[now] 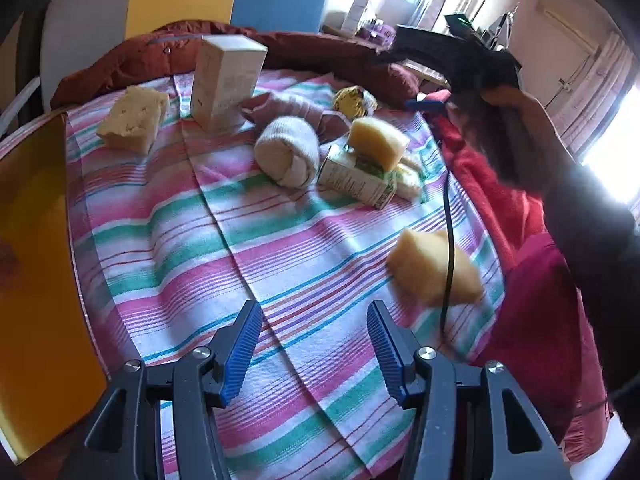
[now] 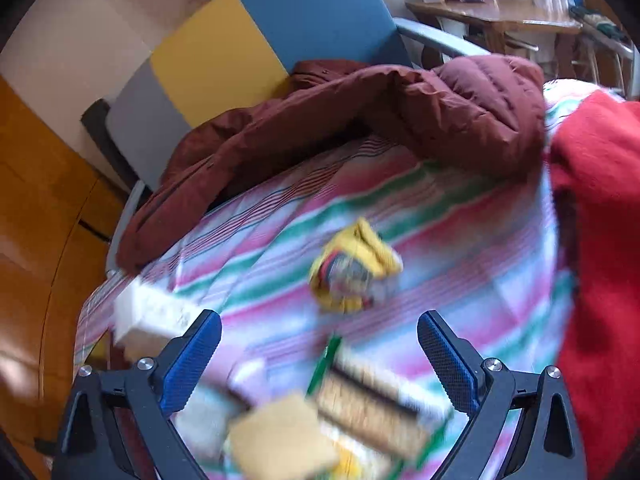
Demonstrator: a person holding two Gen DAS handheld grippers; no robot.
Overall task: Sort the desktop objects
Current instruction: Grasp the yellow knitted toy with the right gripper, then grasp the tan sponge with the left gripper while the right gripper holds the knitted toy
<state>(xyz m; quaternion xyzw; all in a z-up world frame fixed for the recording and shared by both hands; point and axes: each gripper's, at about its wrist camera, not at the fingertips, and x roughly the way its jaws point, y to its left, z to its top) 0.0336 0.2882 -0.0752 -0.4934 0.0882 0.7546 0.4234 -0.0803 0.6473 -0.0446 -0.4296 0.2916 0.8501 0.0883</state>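
My left gripper hangs open over the striped cloth, nothing between its blue pads. Ahead lie a tall white box, a crumbly sponge chunk, a rolled white sock, pink socks, a yellow bundle, a printed carton with a sponge on top, and another sponge at right. My right gripper is wide open above the blurred carton and sponge, pads touching neither. The yellow bundle lies just beyond it.
A maroon jacket is heaped along the cloth's far edge. A red blanket covers the right side. A yellow-orange surface borders the left. A black cable hangs from the hand at upper right.
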